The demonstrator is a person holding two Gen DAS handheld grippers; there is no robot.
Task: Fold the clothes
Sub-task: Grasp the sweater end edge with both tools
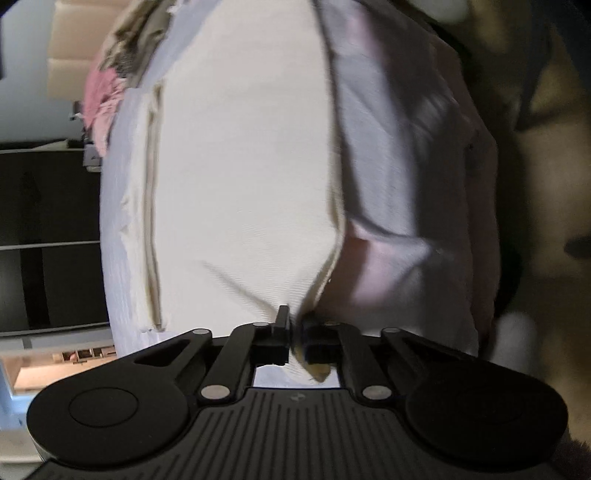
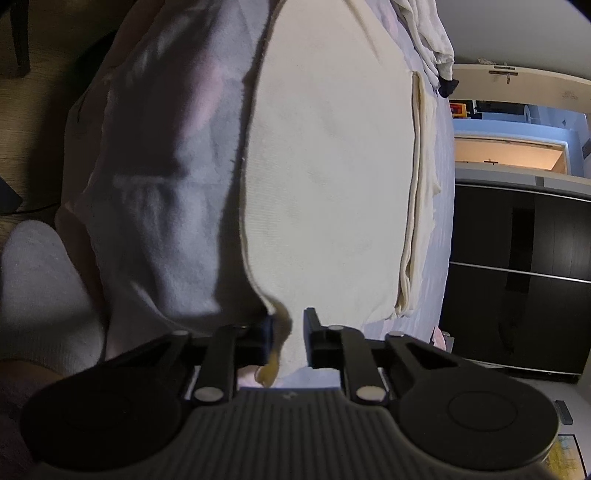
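Note:
A cream garment (image 1: 243, 166) lies folded flat on a pale lavender bed sheet (image 1: 388, 166). My left gripper (image 1: 295, 328) is shut on the garment's near corner, which bunches between the fingers. In the right wrist view the same cream garment (image 2: 325, 177) spreads ahead. My right gripper (image 2: 288, 332) stands partly open around its other near corner, with cloth between the fingers and a gap on the right side.
A pile of pink and patterned clothes (image 1: 107, 88) lies at the bed's far end. More pale clothes (image 2: 428, 33) lie at the far end in the right view. A dark cabinet (image 2: 517, 266) stands beside the bed. A white-socked foot (image 2: 40, 288) is on the wooden floor.

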